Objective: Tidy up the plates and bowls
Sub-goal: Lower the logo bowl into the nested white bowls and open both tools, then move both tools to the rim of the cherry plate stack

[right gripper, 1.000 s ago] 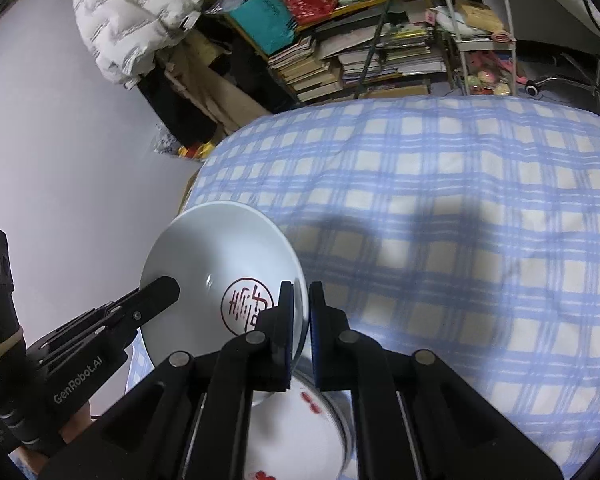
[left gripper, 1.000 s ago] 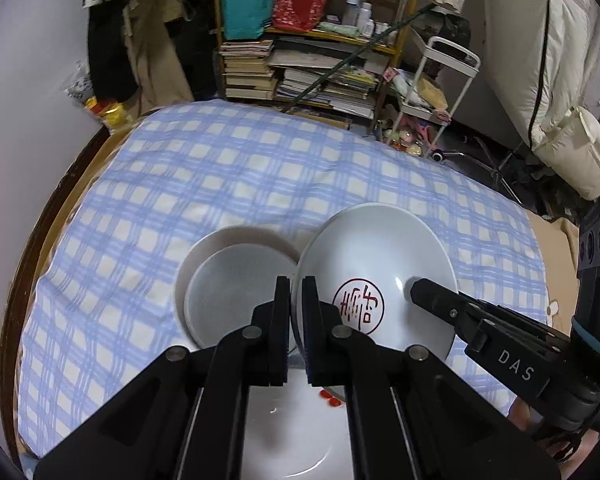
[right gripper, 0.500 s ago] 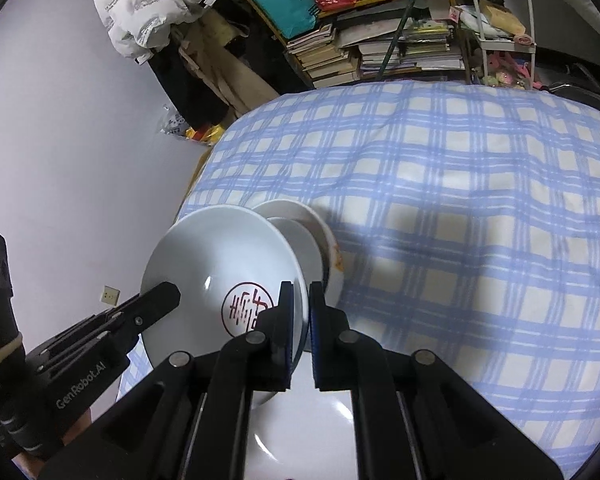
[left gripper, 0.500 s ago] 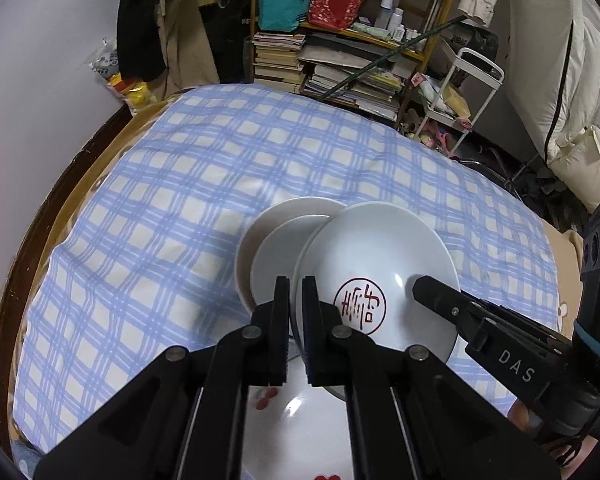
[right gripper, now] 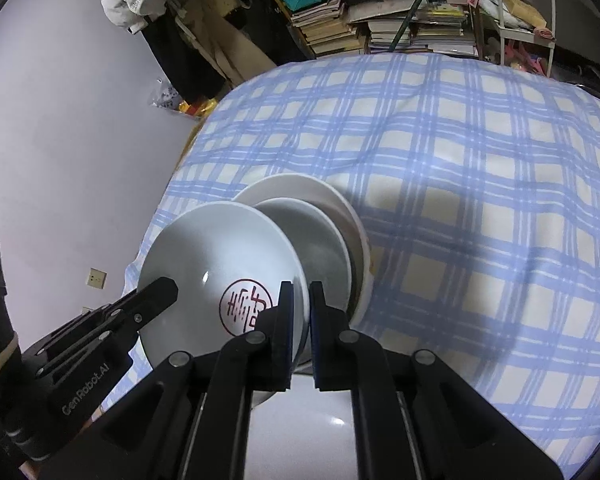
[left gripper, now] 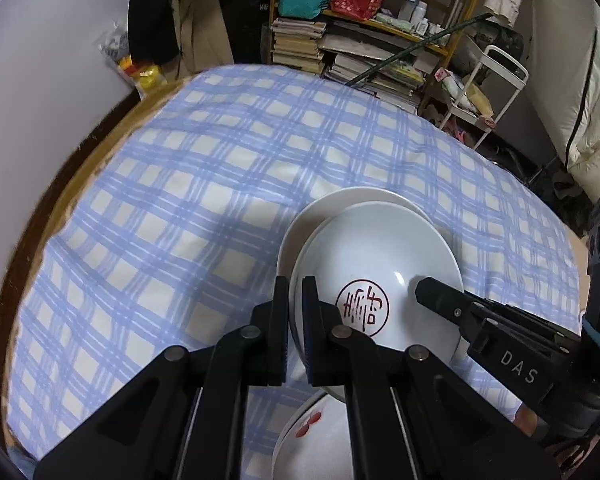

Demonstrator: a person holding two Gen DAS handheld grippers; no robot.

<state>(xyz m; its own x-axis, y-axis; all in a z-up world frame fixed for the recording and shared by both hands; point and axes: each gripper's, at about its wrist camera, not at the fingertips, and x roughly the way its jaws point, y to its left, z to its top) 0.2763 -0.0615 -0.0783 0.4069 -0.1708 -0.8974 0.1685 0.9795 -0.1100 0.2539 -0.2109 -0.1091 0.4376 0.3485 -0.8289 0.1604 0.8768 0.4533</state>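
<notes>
Blue checked cloth [left gripper: 204, 208] covers the desk; cluttered bookshelves [left gripper: 364, 40] stand at 12 o'clock. Both tools, left [left gripper: 295, 292] and right [right gripper: 299, 300], clamp the stamped bowl [left gripper: 380, 264]

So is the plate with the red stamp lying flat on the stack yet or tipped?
Tipped. The red-stamp plate hangs tilted over the stacked dishes, its rim pinched by both grippers' fingers.
</notes>
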